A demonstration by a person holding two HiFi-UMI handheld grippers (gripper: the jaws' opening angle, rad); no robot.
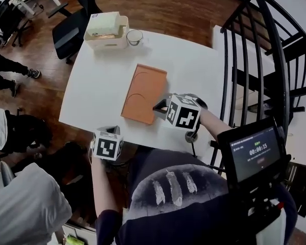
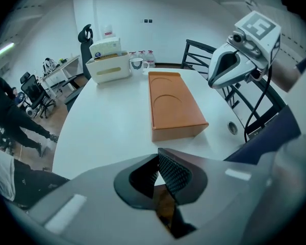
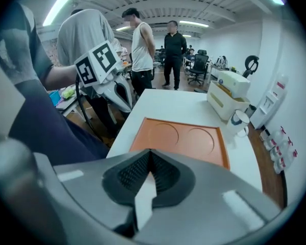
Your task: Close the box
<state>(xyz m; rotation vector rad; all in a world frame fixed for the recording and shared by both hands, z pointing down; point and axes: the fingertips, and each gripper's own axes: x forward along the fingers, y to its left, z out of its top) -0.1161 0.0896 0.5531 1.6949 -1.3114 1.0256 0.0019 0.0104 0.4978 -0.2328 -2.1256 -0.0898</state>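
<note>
Left tongs: clenched, pads met at the tips, nothing held between them. They are held low over the near edge of the table, well apart from the box. Right tongs: also clenched and empty, pointed along the box from its near short end. In the head view their tips are seen just beside the near right corner of the box (contact cannot be told).

The box is orange and oblong, and is laid flat on the white table, roughly mid-table and a little toward the person. Its lid is seen down flat on top, with two round recesses in it.

At the far end of the table a cream bin is set, with a glass cup just beside it on the right. Both are well apart from the box. Bare white surface is left on all sides of the box, widest on its left. A round cable hole is seen near the table's right edge.

A wooden floor lies round the table. A black office chair is parked at the far left corner, and a black stair railing runs close along the right edge. Two standing people are seen in the room beyond, and others are seen at the left.
</note>
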